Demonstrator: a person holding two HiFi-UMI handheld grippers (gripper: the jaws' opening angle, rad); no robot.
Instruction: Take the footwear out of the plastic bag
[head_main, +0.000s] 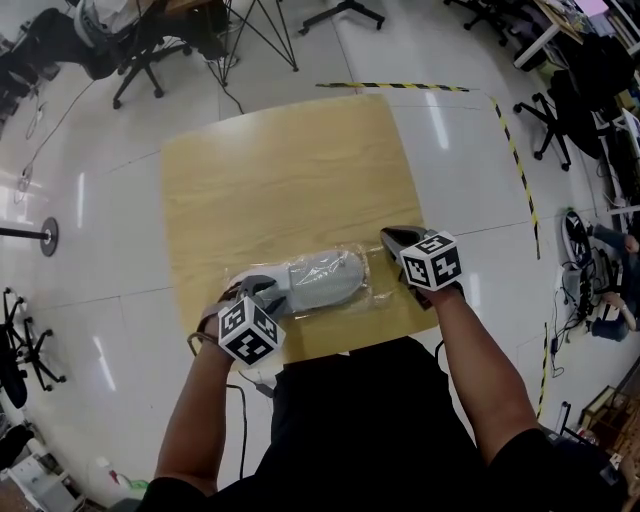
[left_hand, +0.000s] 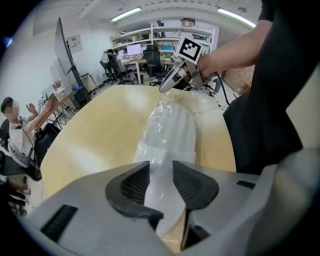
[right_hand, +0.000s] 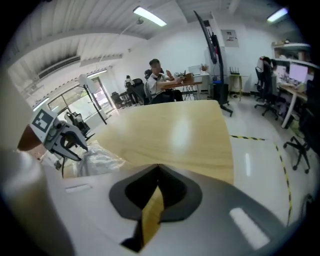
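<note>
A white shoe (head_main: 320, 280) lies in a clear plastic bag (head_main: 375, 293) near the front edge of the wooden table (head_main: 290, 170). My left gripper (head_main: 262, 290) is at the shoe's left end. In the left gripper view the bagged shoe (left_hand: 170, 130) fills the gap of the left gripper (left_hand: 161, 172), both pads against it. My right gripper (head_main: 392, 240) is at the bag's right end, jaws together. In the right gripper view the right gripper (right_hand: 158, 167) shows only table past its shut tips; the bag (right_hand: 97, 161) and the left gripper (right_hand: 70, 145) lie to its left.
Yellow-black floor tape (head_main: 515, 150) runs round the table's right side. Office chairs (head_main: 150, 60) stand on the floor beyond. A seated person (right_hand: 160, 80) is at a desk past the table's far edge, and another person (left_hand: 15, 130) sits off to the left.
</note>
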